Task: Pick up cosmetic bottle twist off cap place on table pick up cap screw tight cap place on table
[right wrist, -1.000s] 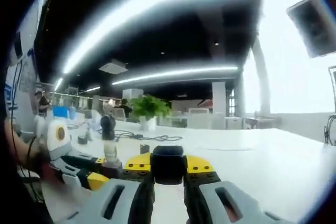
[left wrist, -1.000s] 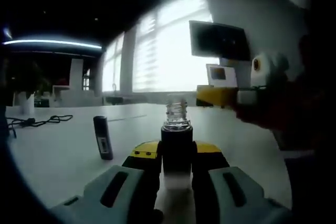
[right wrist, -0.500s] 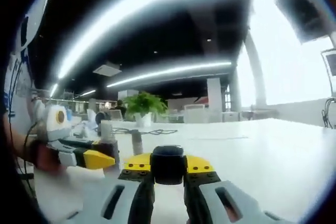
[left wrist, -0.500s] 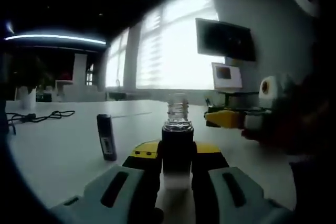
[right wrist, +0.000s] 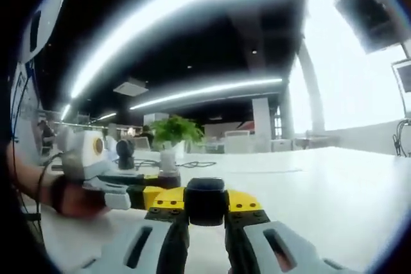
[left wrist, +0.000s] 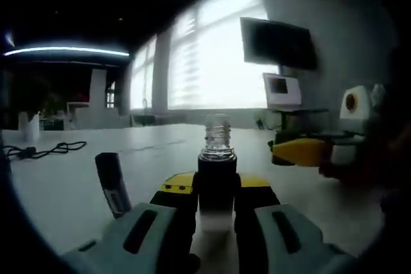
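Gripping the open-necked cosmetic bottle (left wrist: 216, 171) upright, the left gripper (left wrist: 216, 206) has its fingers closed on the dark body above the bench (left wrist: 70, 184); a dark tube (left wrist: 112, 184) stands nearby. In the right gripper view, the right gripper (right wrist: 205, 213) pinches the black cap (right wrist: 205, 200). Misaligned threads could cross and jam the cap crooked.

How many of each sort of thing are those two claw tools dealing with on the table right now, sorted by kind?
Cosmetic bottle, uncapped, clamped in the left gripper: 1
Black cap, clamped in the right gripper: 1
Dark stick-shaped tube on the white table: 1
Black cable lying on the table: 1
Total: 4
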Motion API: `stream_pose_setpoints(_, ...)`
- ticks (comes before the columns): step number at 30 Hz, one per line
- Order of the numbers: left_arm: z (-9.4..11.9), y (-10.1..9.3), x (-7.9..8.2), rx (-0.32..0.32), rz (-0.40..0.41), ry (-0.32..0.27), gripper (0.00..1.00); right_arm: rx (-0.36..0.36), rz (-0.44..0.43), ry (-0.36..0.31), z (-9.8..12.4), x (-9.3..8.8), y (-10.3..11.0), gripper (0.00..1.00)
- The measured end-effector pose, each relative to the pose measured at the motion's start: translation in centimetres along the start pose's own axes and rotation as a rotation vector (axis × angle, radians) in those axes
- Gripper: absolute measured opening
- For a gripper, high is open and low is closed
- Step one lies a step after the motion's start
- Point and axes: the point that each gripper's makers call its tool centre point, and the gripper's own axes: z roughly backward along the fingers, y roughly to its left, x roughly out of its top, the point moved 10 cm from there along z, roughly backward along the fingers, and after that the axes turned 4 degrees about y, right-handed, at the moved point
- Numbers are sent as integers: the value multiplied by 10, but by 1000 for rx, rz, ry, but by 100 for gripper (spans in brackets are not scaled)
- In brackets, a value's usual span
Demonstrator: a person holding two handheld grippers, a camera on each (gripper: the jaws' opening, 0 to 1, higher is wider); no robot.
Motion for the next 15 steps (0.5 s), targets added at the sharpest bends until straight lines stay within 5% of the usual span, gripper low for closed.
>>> stream_pose_setpoints(15, -12, 7, 1, 22, 30, -5, 13, 1, -32, 1, 0, -1, -5, 15)
